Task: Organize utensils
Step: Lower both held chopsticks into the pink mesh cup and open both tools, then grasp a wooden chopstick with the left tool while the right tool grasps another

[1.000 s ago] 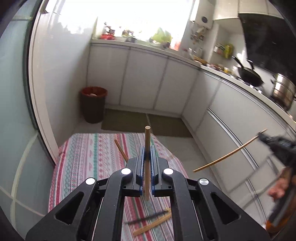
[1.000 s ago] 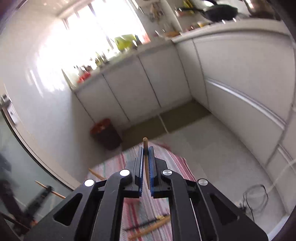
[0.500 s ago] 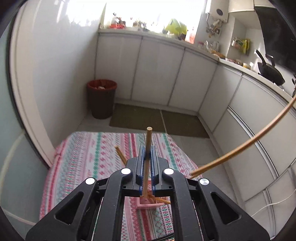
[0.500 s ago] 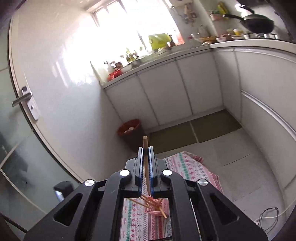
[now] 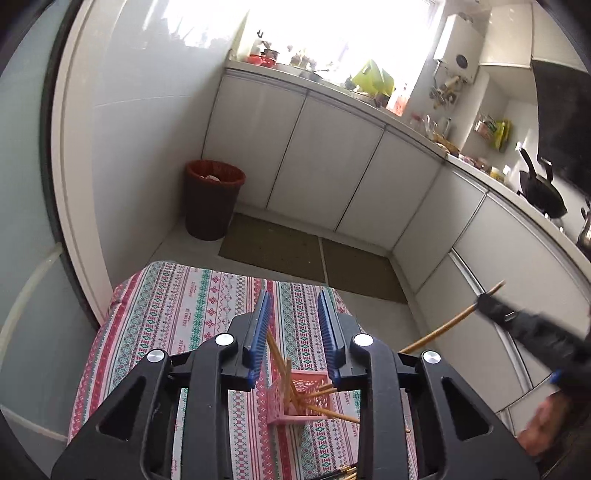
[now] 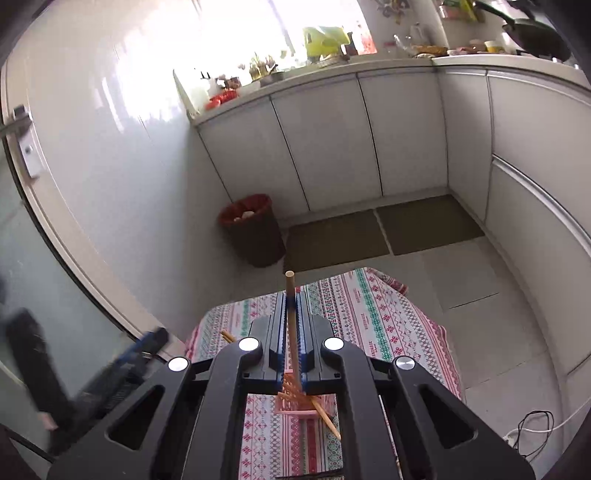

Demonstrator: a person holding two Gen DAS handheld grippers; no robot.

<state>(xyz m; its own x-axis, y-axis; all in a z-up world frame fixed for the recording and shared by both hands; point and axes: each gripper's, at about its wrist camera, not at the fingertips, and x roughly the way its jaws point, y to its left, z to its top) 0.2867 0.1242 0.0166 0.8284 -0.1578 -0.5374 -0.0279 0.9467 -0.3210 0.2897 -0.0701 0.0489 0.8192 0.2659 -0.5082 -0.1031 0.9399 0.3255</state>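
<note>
Sunlit window (image 5: 332,33) above white cabinets (image 5: 325,166), red bin (image 5: 213,199), grey tiled floor (image 6: 480,295).

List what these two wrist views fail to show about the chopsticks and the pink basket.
- Pink basket: in both views the claw bodies cover its sides, so its chopstick count is unclear.
- Loose chopsticks: cut off by the left view's bottom edge.
- Right claw: motion-blurred in the left view.
- Held chopstick: its lower end merges with the basket's sticks in the right view.

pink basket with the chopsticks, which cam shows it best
The left wrist view: the pink basket sits unobstructed between the open left gripper. In the right wrist view, the basket is largely hidden behind the right gripper and its chopstick.
</note>
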